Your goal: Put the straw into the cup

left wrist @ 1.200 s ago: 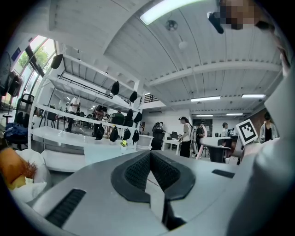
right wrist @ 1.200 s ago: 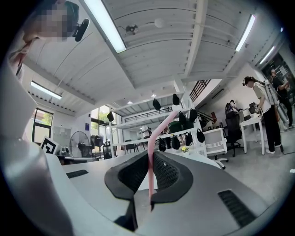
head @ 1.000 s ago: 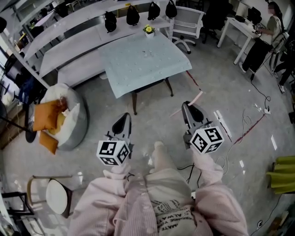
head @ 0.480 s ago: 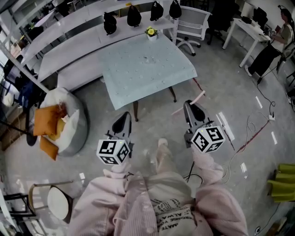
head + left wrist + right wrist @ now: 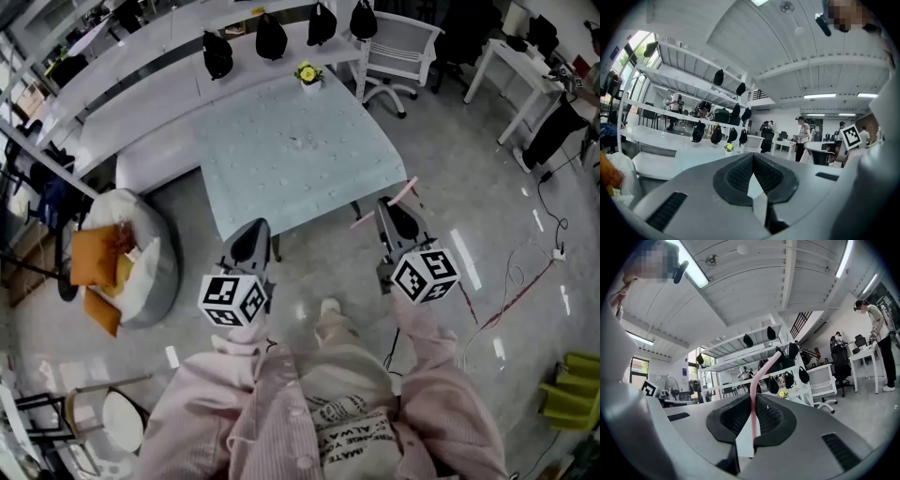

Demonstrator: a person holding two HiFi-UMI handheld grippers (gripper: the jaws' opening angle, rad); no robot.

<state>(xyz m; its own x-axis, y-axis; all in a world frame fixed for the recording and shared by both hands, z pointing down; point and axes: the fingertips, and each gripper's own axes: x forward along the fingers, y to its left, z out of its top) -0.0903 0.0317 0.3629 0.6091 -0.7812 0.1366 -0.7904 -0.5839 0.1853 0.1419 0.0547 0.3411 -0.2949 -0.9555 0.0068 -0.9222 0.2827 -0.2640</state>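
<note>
Pale-green surface (image 5: 281, 159) has come closer. At its near edge, left hand-held gripper (image 5: 253, 230) is pressed together, empty; right hand-held gripper (image 5: 395, 208) pinches the pink straw (image 5: 405, 190). Approach judged under way; insertion not begun; cup not discernible.

The straw (image 5: 753, 394) is thin and pink, with a bend near its top. It is clamped between the jaws of the right gripper (image 5: 394, 214). The long part stands upright and the short end leans to the right. A small clear thing (image 5: 300, 142) on the table (image 5: 234, 178) may be the cup, but it is too small to tell.
</note>
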